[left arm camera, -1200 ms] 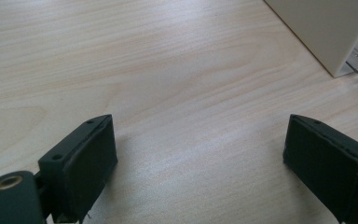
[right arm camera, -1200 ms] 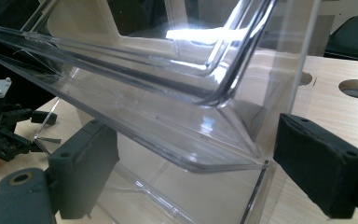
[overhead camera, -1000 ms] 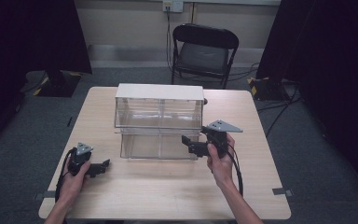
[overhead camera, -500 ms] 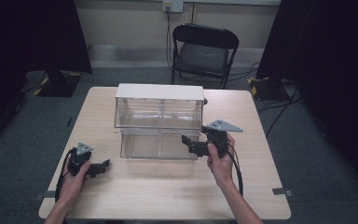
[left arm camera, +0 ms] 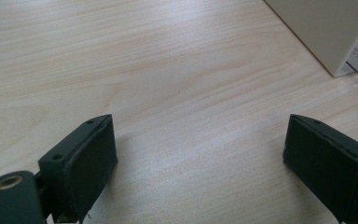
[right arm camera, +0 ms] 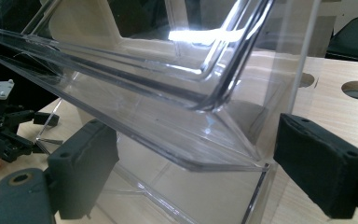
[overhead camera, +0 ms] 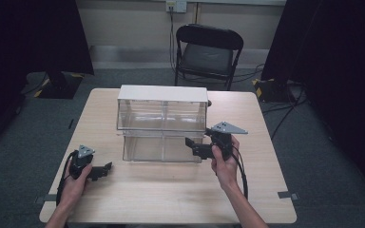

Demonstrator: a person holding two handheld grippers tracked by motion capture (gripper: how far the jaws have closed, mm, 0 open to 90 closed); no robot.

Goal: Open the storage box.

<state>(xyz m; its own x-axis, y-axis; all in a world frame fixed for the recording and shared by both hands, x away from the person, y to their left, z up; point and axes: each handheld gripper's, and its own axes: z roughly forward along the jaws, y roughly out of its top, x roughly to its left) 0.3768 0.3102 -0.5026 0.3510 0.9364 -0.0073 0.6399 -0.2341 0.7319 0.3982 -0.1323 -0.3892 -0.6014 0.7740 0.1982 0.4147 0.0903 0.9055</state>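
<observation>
High view: your right gripper (overhead camera: 193,147) had jaws apart at the clear drawer (overhead camera: 164,149), pulled from the cabinet (overhead camera: 161,94) on the desk (overhead camera: 171,190). Between those jaws sat its rim: light, stiff, slick; grip there. Left gripper (overhead camera: 105,169) jaws apart, idle.

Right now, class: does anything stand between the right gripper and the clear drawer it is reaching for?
Nothing visible does. The right gripper is open at the right front corner of the lower clear drawer, which is pulled out from the drawer unit. In the right gripper view its jaws straddle that corner, nothing between.
</observation>
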